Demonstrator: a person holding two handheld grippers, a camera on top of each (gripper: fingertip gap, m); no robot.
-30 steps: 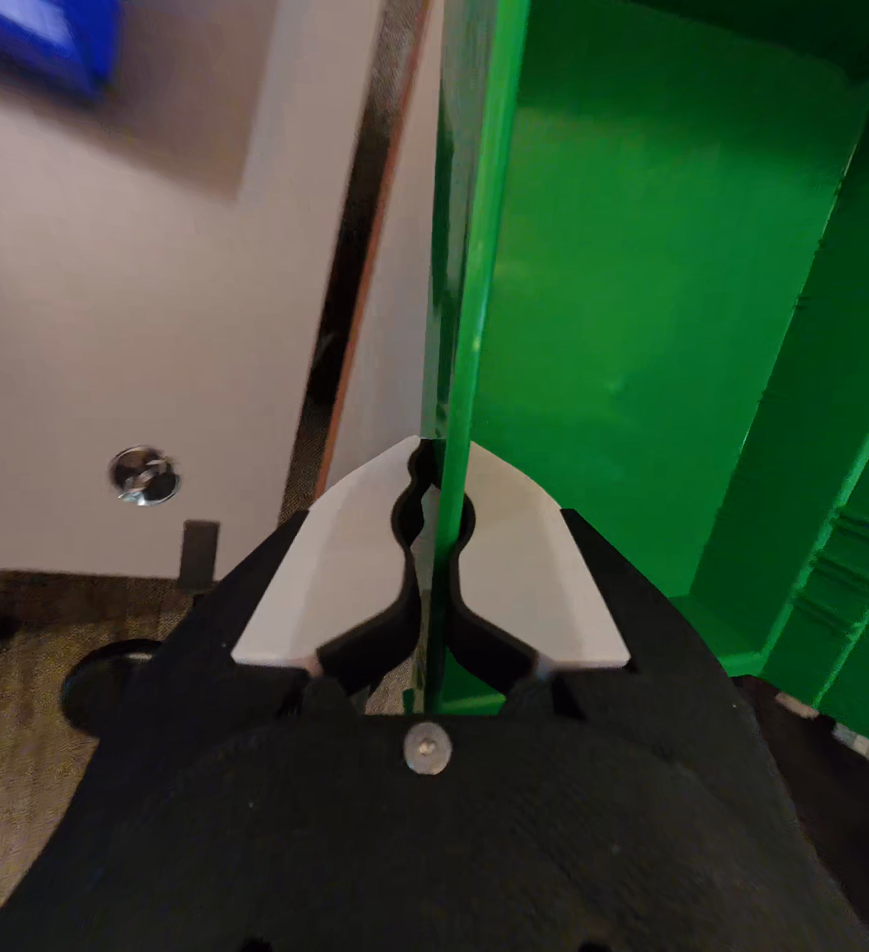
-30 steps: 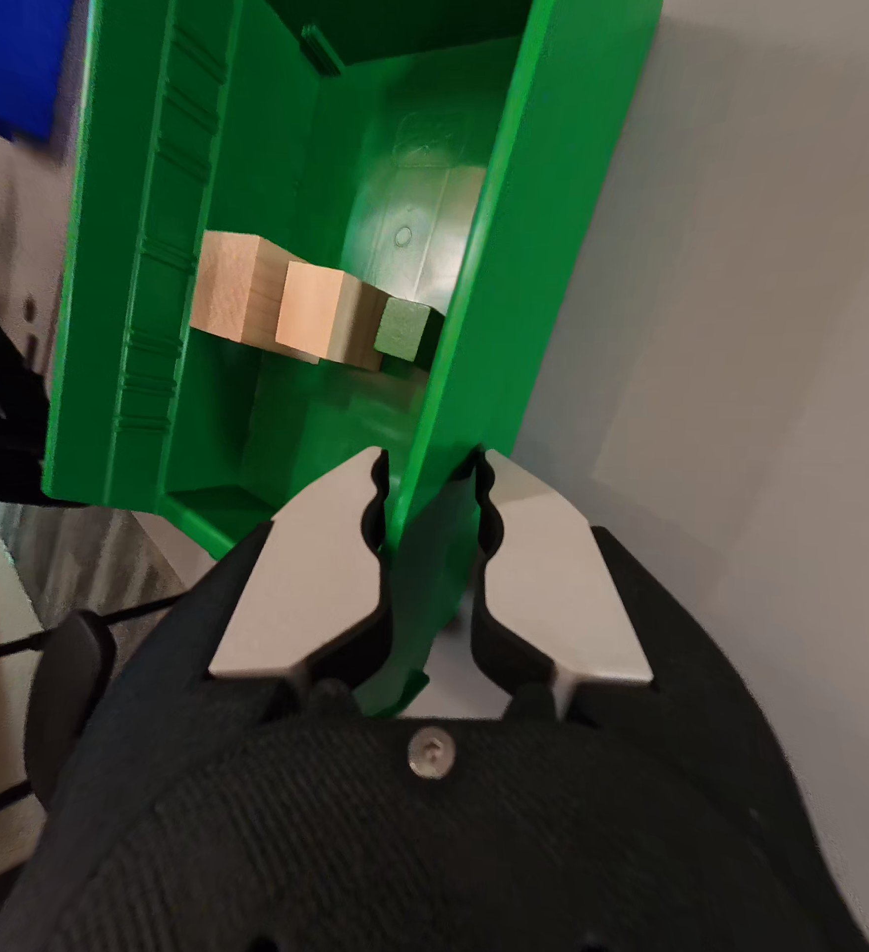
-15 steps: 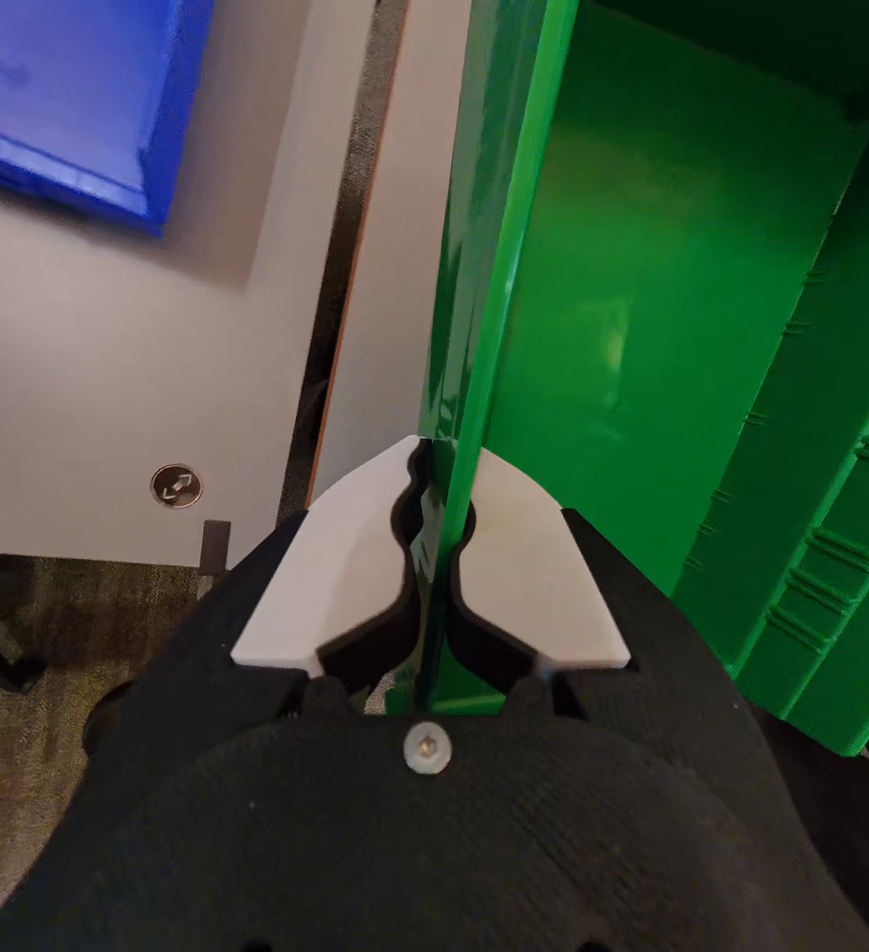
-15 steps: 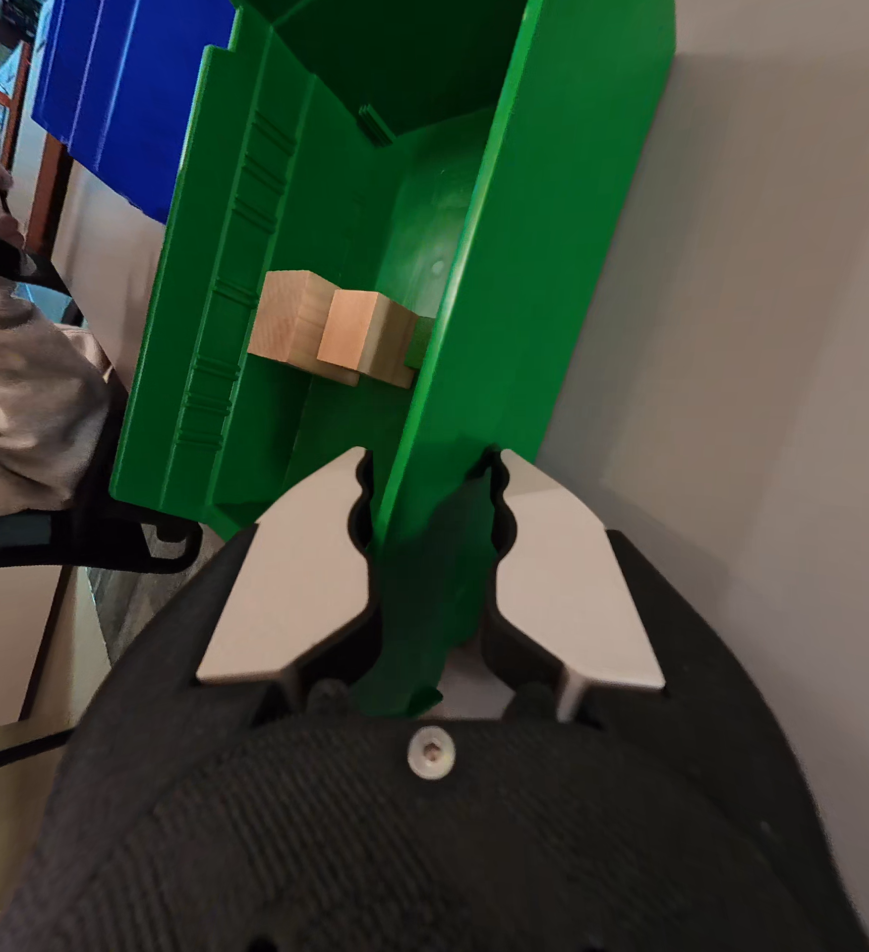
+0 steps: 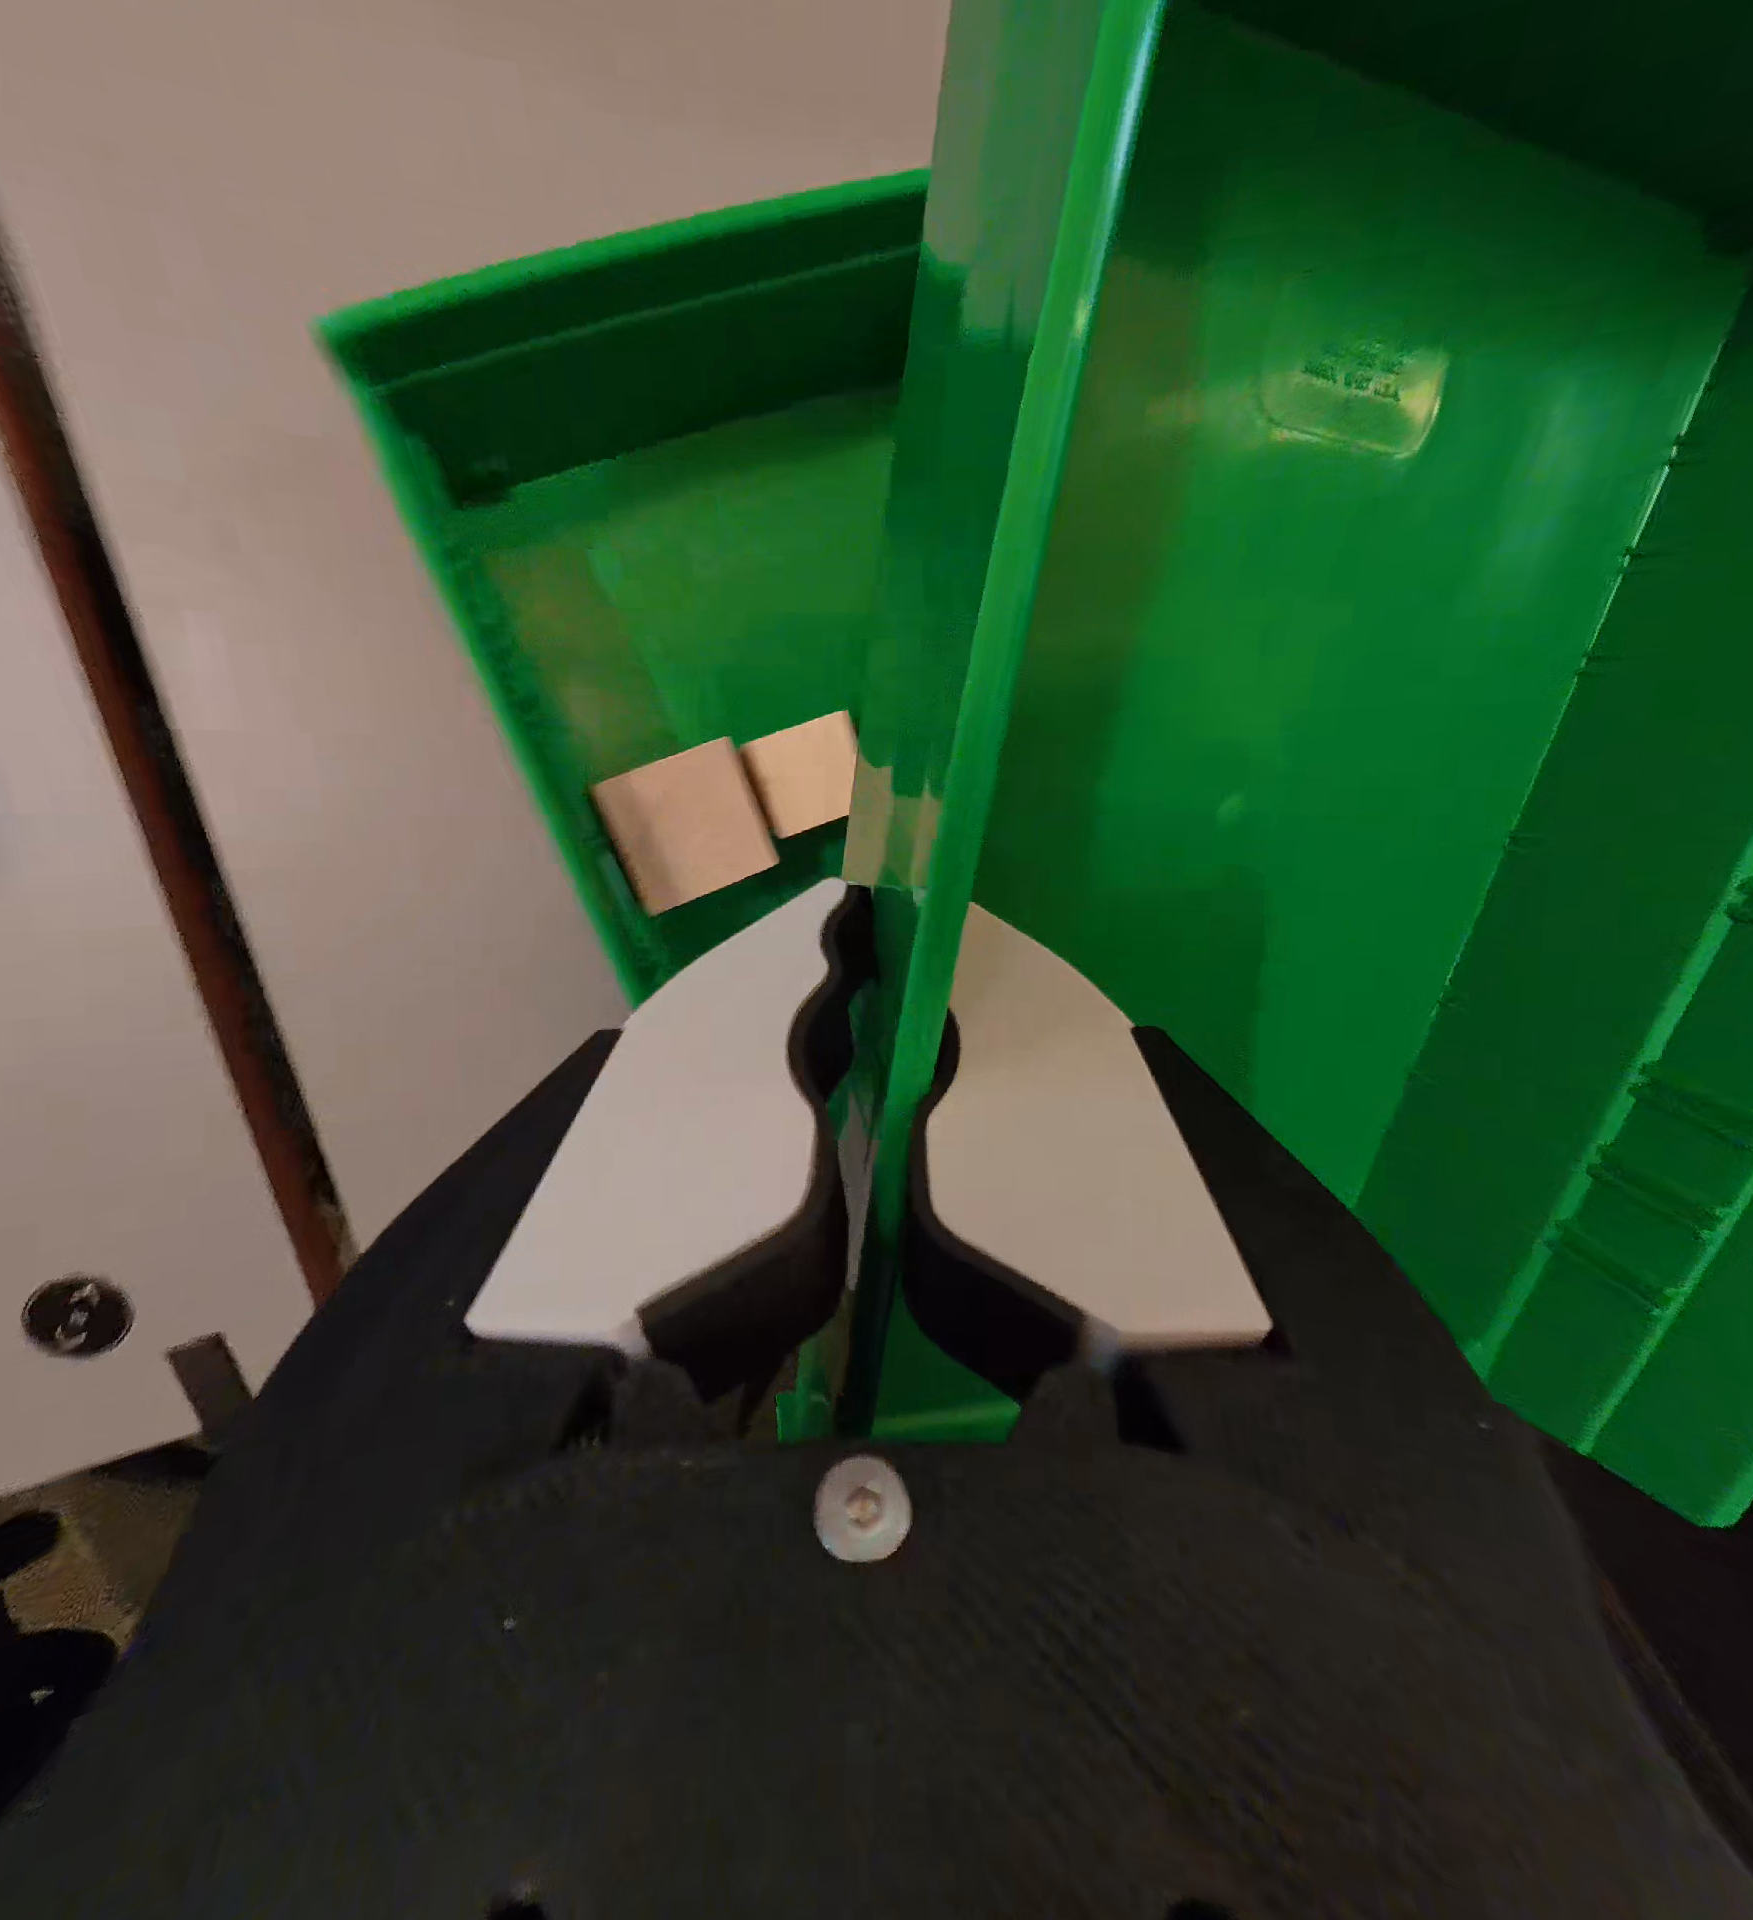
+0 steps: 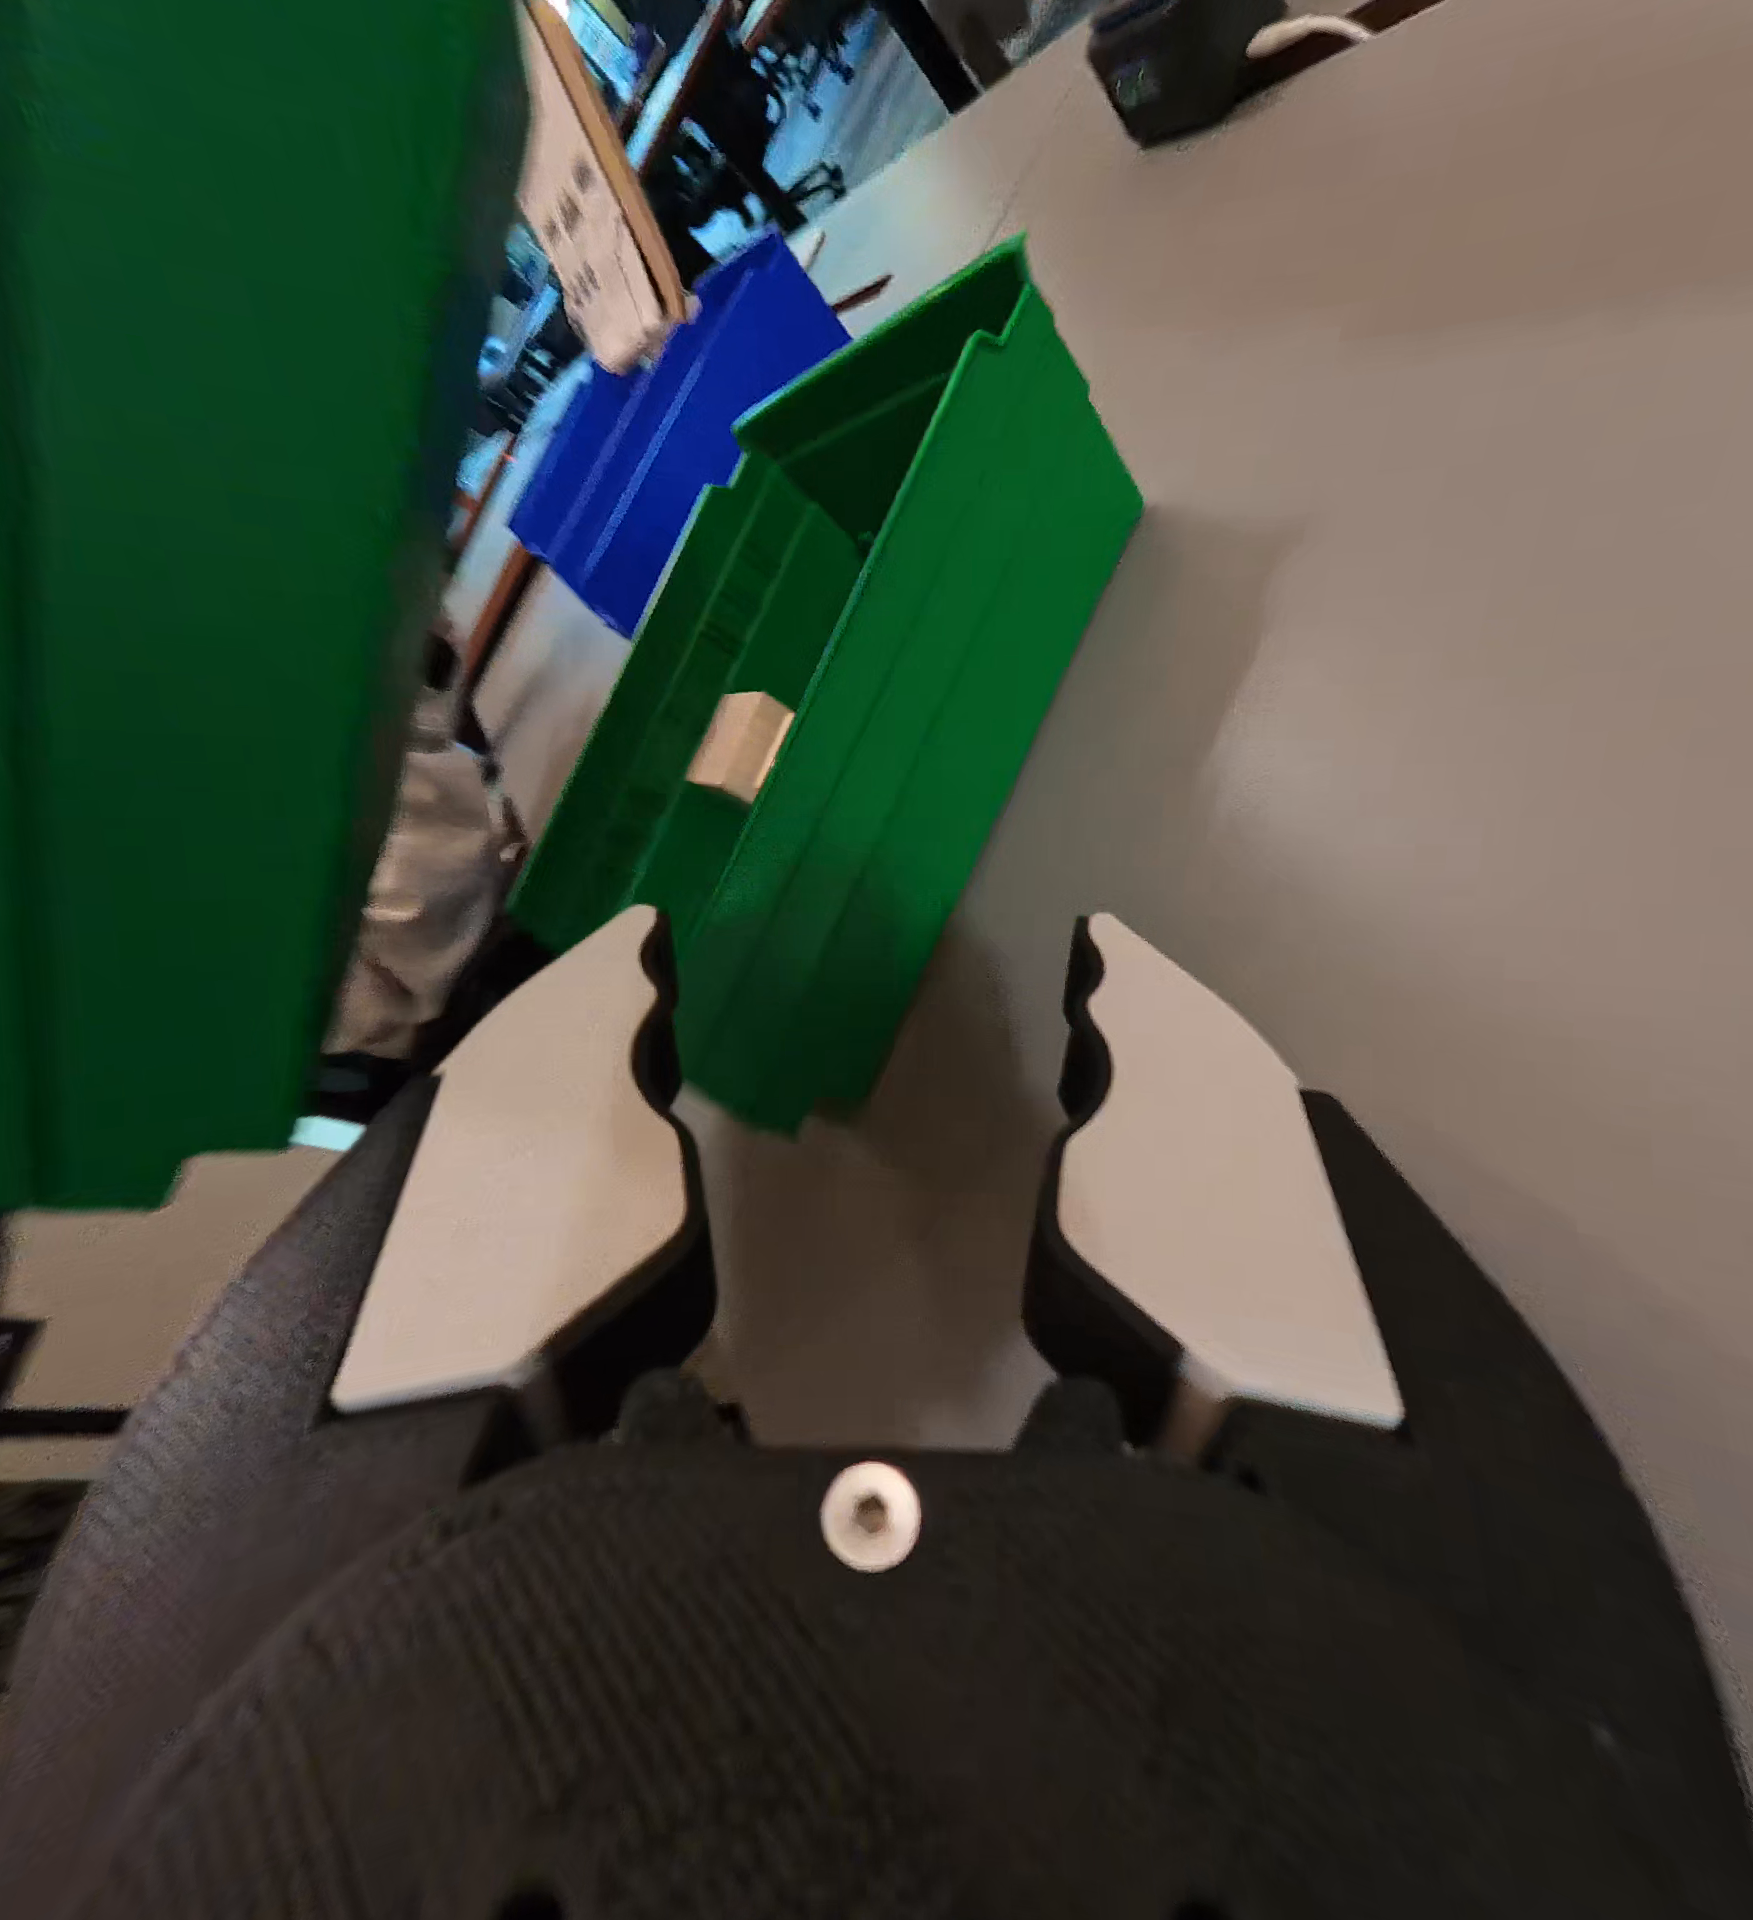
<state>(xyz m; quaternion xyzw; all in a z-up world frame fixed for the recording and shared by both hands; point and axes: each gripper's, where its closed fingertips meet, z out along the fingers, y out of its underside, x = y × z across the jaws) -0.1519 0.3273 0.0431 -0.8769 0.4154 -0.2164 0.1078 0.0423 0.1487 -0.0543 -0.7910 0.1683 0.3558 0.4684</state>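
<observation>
left gripper (image 5: 877,1023): my jaws pinch the side wall of an empty green bin (image 5: 1267,727), best kept level; right gripper (image 6: 867,1023): jaws spread, holding nothing, near a second green bin (image 6: 913,665) of wooden blocks (image 6: 742,750) on the tabletop (image 6: 1474,623).

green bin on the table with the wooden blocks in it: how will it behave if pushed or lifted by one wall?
The green bin looks like rigid moulded plastic with ribbed walls, so probably stiff. Its flat base on the smooth table should slide, not tip. The loose wooden blocks will likely shift if tilted. The right gripper is open, clear of it.
</observation>
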